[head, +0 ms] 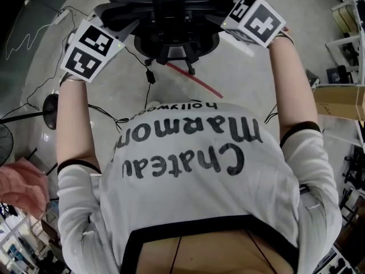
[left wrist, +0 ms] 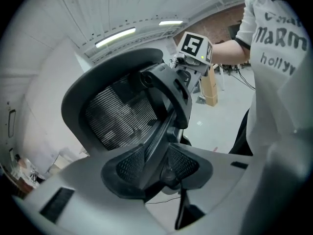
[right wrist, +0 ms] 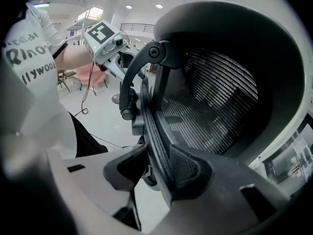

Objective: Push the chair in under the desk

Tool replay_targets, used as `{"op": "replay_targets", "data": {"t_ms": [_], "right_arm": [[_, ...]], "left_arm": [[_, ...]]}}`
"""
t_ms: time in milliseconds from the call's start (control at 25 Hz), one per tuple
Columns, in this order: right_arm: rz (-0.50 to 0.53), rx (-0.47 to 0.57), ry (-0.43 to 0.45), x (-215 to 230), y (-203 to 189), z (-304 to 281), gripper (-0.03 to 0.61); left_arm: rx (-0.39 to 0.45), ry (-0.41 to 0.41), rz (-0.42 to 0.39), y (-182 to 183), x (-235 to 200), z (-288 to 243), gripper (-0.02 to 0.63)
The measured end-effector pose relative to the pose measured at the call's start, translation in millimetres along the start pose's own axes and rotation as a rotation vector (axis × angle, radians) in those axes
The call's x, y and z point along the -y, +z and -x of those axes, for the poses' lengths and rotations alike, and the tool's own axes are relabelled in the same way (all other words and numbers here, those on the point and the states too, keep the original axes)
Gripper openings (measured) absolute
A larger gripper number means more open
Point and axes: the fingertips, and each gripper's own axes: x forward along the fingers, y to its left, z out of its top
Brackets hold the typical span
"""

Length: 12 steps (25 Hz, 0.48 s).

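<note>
Floor (head: 239,84) is smooth grey concrete, glossy. A red strip (head: 194,80) runs diagonally across it, thin black cables (head: 121,120) trail over it, a white cable (head: 25,39) lies toward its far left corner, and a round black stand base (head: 51,109) sits at its left edge near a pink seat (head: 23,190). Right edge of the floor: a cardboard box (head: 339,101) and white shelving (head: 349,16) with clutter. Ceiling (left wrist: 58,13) is white ribbed panel with lit strip lights (left wrist: 115,37) and a brick wall (left wrist: 222,27) below it; the right gripper view adds round downlights (right wrist: 159,6) and a railed upper level (right wrist: 132,27).
</note>
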Motion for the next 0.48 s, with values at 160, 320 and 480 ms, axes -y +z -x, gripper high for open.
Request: {"op": "replay_targets", "data": {"t_ms": [160, 320, 480], "right_arm": [[-0.015, -0.002, 0.013, 0.4, 0.1, -1.3, 0.156], [-0.012, 0.006, 0.012, 0.3, -0.6, -2.9, 0.156], [-0.003, 0.014, -0.001, 0.2, 0.7, -1.8, 0.156]], "left_arm": [[-0.042, -0.024, -0.055, -4.9, 3.7, -9.5, 0.198], [-0.091, 0.002, -0.112, -11.8, 0.2, -24.0, 0.201], [-0.124, 0.030, -0.151, -16.0, -5.1, -32.6, 0.187]]}}
